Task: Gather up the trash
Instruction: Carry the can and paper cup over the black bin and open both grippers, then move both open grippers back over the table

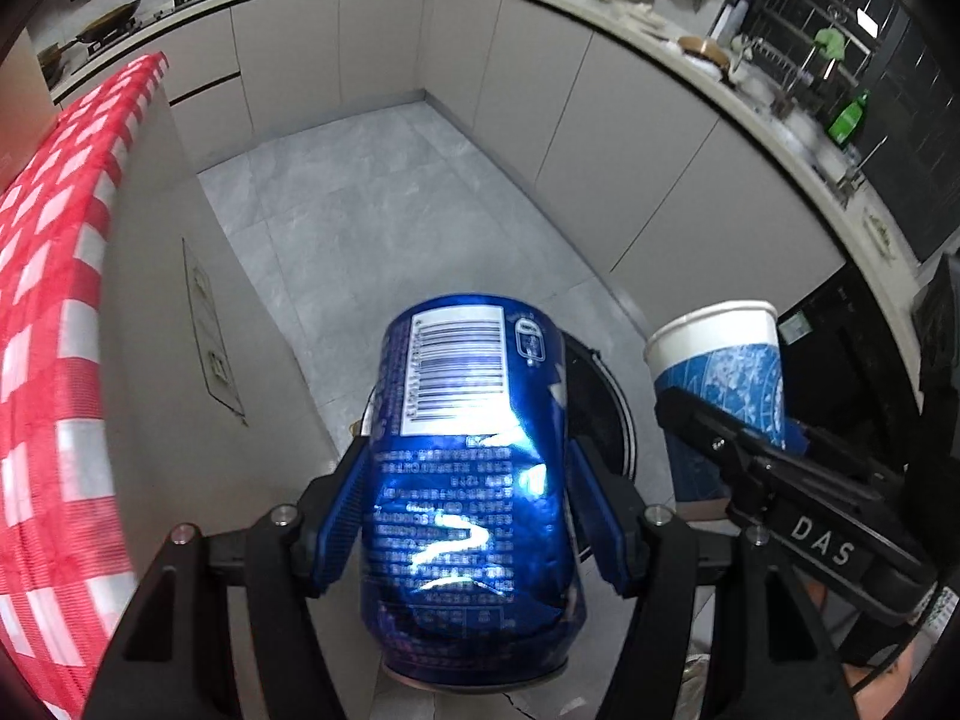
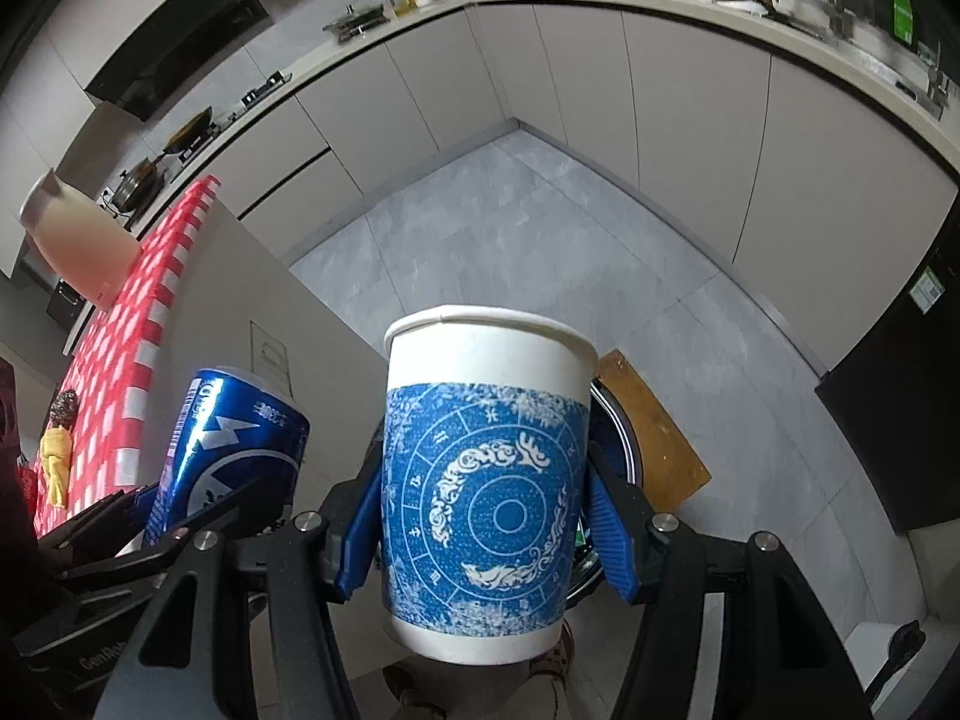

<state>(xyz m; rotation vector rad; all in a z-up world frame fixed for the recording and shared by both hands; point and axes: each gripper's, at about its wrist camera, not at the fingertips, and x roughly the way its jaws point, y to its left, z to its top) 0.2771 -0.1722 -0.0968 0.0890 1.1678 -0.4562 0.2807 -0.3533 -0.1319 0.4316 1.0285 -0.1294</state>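
My left gripper (image 1: 468, 498) is shut on a dented blue drink can (image 1: 468, 480) and holds it in the air over the kitchen floor. The can also shows at the left of the right wrist view (image 2: 231, 450). My right gripper (image 2: 486, 516) is shut on a white paper cup with a blue pattern (image 2: 486, 480), held beside the can. The cup shows at the right of the left wrist view (image 1: 720, 372). A round black trash bin (image 1: 606, 408) sits on the floor just beyond and below both items, mostly hidden behind them; its rim shows in the right wrist view (image 2: 618, 438).
A table with a red checked cloth (image 1: 54, 324) stands close on the left, with a white jug (image 2: 78, 246) on it. Grey cabinets (image 1: 540, 90) and the countertop curve around the back. A brown board (image 2: 654, 426) lies by the bin. A black appliance (image 2: 912, 408) stands at right.
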